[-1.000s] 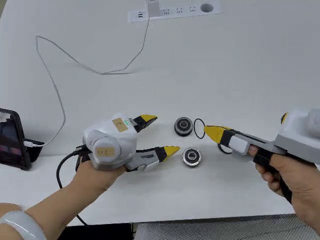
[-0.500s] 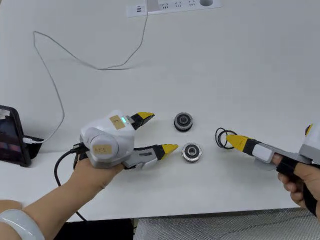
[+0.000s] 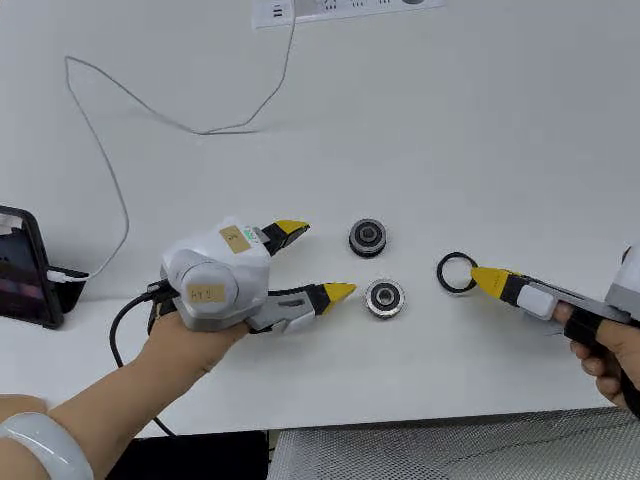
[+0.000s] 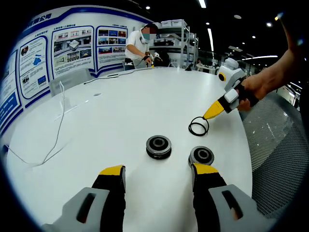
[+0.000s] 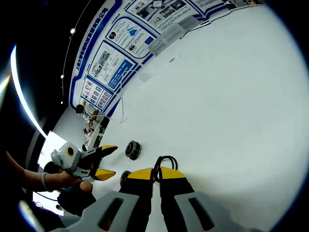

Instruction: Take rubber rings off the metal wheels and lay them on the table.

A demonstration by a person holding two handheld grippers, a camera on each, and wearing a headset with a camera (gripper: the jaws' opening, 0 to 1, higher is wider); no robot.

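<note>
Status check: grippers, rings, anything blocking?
Left gripper open, empty, facing two round metal wheels. Right gripper shut on black rubber ring, low by white table, right of wheels. Nothing between left gripper and wheels.

Table (image 3: 420, 150) smooth, matt white; far wheel (image 3: 367, 237) and near wheel (image 3: 384, 297) glossy dark metal; rubber ring (image 3: 438, 272) matt black.

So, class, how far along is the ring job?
Done: one ring is off, at the table. In hand: the right gripper is shut on it. Left: release it; the left gripper is open by the far wheel and near wheel, where I cannot tell further rings.
</note>
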